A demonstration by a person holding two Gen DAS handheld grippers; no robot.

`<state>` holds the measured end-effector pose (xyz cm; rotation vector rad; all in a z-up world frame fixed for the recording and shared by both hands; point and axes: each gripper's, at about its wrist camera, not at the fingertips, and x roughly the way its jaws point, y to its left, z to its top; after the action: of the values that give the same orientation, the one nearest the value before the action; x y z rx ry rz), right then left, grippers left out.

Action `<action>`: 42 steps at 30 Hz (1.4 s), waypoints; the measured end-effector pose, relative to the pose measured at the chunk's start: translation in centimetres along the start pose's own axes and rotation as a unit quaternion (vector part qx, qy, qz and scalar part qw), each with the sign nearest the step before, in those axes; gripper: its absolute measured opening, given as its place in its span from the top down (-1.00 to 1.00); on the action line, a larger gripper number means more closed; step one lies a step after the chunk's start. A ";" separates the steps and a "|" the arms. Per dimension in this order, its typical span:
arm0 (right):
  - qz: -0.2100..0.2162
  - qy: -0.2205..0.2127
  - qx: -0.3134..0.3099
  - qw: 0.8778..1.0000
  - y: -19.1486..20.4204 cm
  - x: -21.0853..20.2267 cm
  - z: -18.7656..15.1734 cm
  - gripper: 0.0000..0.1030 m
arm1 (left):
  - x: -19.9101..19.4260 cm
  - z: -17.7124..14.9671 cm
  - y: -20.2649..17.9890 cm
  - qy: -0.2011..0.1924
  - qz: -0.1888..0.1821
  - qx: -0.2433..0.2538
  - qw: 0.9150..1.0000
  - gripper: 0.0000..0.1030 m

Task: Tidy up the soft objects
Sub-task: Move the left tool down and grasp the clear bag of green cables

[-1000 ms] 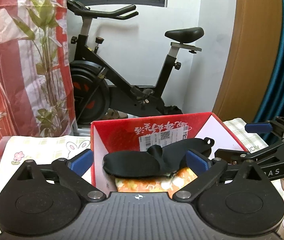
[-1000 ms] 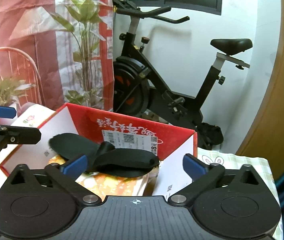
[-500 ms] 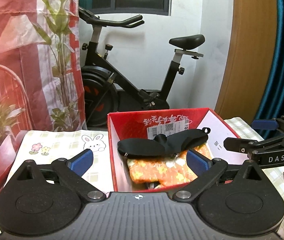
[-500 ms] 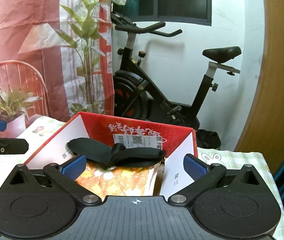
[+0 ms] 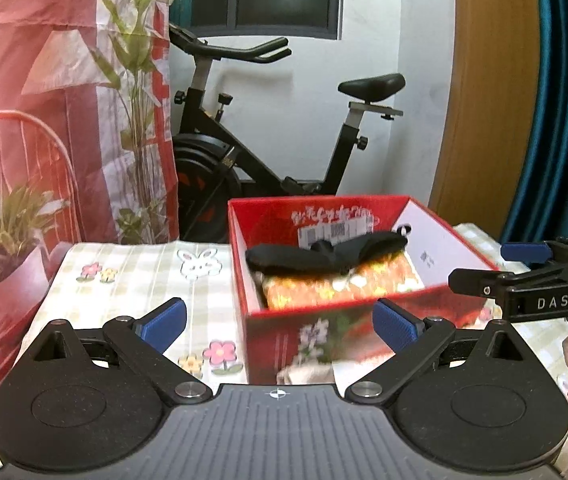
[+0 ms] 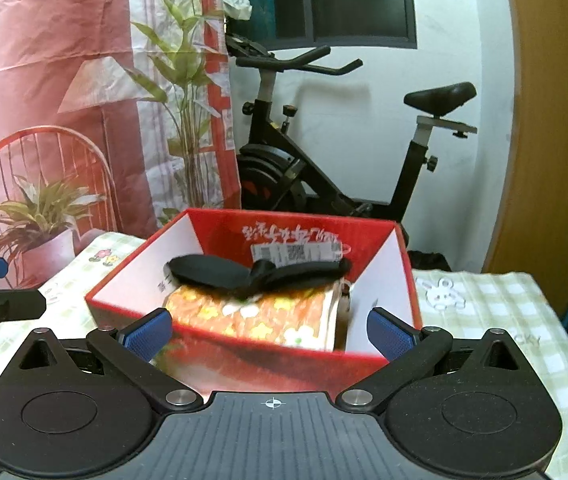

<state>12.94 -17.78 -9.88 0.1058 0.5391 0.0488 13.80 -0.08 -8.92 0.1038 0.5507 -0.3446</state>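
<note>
One red box (image 5: 348, 332) on the tabletop (image 5: 131, 280) holds one black soft piece (image 6: 255, 274) atop one orange floral cloth (image 6: 259, 316); left gripper (image 5: 279, 326) and right gripper (image 6: 269, 332) both spread, empty.

Both hand-held grippers, left (image 5: 279, 326) and right (image 6: 269, 334), gape empty.

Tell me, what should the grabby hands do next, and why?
Probably just ease both away from the red box. The black cloth already lies on the folded orange cloth inside it, and the left gripper and right gripper are open and empty, so nothing seems left to put in.
</note>
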 end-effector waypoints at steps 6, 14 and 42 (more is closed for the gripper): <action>-0.003 0.004 -0.004 1.000 0.6 -0.5 -3.2 -0.99 | 0.1 -2.8 0.0 0.024 -0.007 -0.008 1.000 -0.94; -0.019 0.031 -0.011 0.999 0.3 -1.5 -8.2 -0.98 | 1.2 -6.8 0.1 0.068 -0.021 -0.044 0.997 -0.90; 0.037 0.094 0.028 0.994 -1.2 1.7 -11.4 0.00 | 9.3 -8.8 -3.2 0.144 -0.144 -0.076 0.976 0.19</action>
<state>8.57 -17.88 -20.64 0.1774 0.7252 0.1169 15.69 -4.15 -21.35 -0.0776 0.8803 -0.5738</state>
